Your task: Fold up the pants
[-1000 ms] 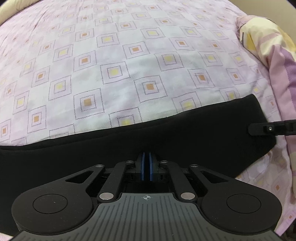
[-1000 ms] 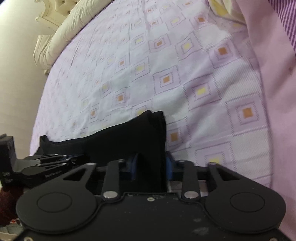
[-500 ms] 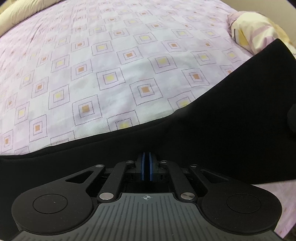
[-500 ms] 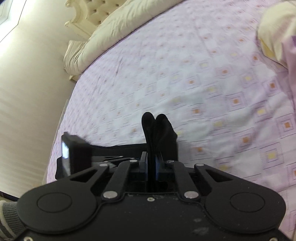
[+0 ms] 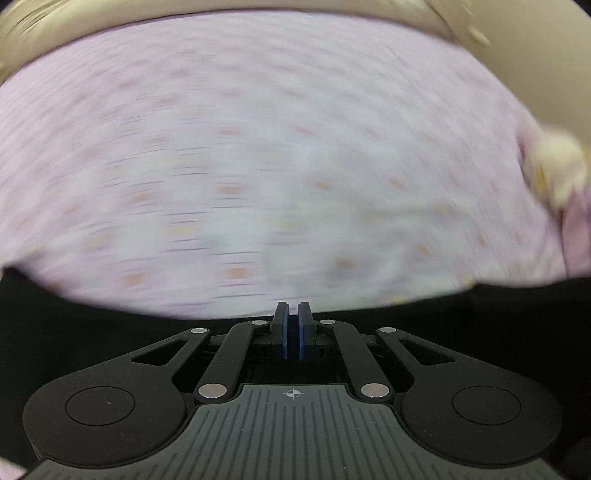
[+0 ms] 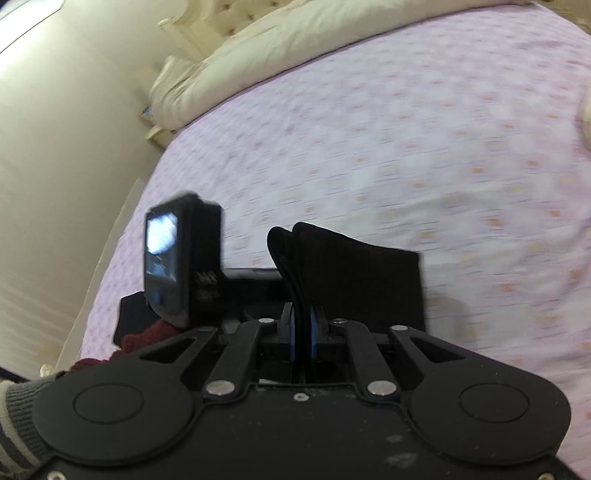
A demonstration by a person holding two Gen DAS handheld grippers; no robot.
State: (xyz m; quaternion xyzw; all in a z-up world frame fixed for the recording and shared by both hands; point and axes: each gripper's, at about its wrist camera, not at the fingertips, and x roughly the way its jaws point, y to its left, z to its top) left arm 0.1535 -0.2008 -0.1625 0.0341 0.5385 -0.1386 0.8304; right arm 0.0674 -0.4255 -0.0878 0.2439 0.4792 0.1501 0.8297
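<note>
While clamped on a fold of black pants (image 6: 354,280), right gripper (image 6: 302,325) with blue pads (image 6: 292,338) pressed against several stacked fabric layers rising between them and curling over at the top. Pants edge standing upright above the fingers, the rest dropping away to the right as a dark panel over the bedsheet (image 6: 424,147). Left gripper (image 5: 291,325) nearly together, blue pads (image 5: 284,338) separated by only a thin slit; cannot tell whether any cloth is pinched there, though black pants (image 5: 92,325) spread in a dark band directly beneath and to both sides of the fingers. Left view heavily blurred. Lilac sheet (image 5: 277,147) with small orange and yellow squares filling the upper part of both views. Cream pillow (image 6: 280,55) along the far edge of the bed, against a tufted headboard (image 6: 229,22). Seen from the right wrist, the other unit's camera (image 6: 177,266) with its lit screen just left of the raised fold, a dark red sleeve (image 6: 147,336) below it. Yellow-and-pink bedding (image 5: 557,173) bunched at the right edge.
</note>
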